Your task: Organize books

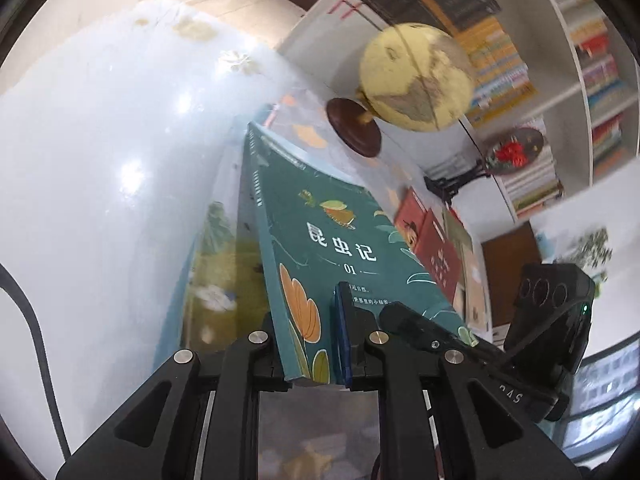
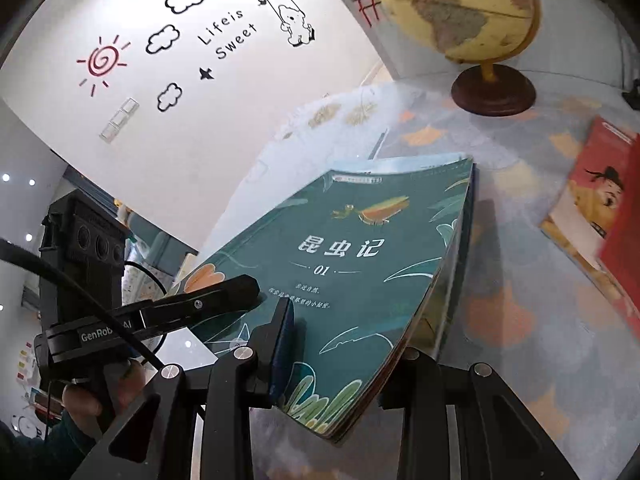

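Left-wrist view: I have my left gripper (image 1: 316,344) clenched on the near edge of the dark green paperback book with the leaf-patterned cover (image 1: 336,240), held above the leaf-printed tabletop (image 2: 520,280). My right gripper (image 2: 340,360) grips the same book (image 2: 352,260) at its lower edge. A yellow globe on a brown round base (image 2: 460,8) stands near the far edge; a red picture book (image 2: 600,208) lies toward the right edge.

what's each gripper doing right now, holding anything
Left gripper: shut on the green book.
Right gripper: shut on the same green book, gripping its near edge.
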A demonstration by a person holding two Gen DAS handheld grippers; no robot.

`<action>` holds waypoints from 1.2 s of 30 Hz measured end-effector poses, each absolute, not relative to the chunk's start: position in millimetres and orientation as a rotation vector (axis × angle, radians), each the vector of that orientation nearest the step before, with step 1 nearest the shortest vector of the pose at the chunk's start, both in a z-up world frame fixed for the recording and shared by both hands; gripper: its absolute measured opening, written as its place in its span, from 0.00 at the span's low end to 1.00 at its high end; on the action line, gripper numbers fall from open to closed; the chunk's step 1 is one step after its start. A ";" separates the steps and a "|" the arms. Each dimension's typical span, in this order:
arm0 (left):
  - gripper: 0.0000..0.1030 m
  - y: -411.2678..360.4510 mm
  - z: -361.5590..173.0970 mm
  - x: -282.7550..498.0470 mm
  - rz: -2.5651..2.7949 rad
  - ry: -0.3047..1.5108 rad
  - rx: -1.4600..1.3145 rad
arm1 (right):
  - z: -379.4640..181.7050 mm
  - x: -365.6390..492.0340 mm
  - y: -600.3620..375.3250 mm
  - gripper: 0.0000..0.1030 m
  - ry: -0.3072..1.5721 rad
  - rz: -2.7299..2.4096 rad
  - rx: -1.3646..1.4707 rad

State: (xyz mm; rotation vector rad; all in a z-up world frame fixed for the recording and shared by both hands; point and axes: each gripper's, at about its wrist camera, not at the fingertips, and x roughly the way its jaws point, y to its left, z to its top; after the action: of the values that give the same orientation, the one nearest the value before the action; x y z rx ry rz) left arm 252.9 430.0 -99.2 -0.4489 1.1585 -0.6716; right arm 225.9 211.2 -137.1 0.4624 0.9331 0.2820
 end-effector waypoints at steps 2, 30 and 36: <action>0.13 433.9 -104.1 256.2 -0.664 1.170 -0.460 | -141.0 232.8 213.5 0.31 0.948 0.272 0.460; 0.21 308.9 -73.0 210.2 -0.778 1.094 -0.007 | -160.7 137.2 105.1 0.56 1.059 -0.009 0.640; 0.21 208.1 -72.4 186.2 -0.866 1.146 0.067 | -154.9 86.5 11.4 0.56 1.004 -0.121 0.708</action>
State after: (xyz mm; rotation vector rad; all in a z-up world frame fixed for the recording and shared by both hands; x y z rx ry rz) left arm 186.2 208.1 -72.4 0.0670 1.1461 -0.8663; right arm 86.5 11.4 -154.9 0.7084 1.0035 -0.1212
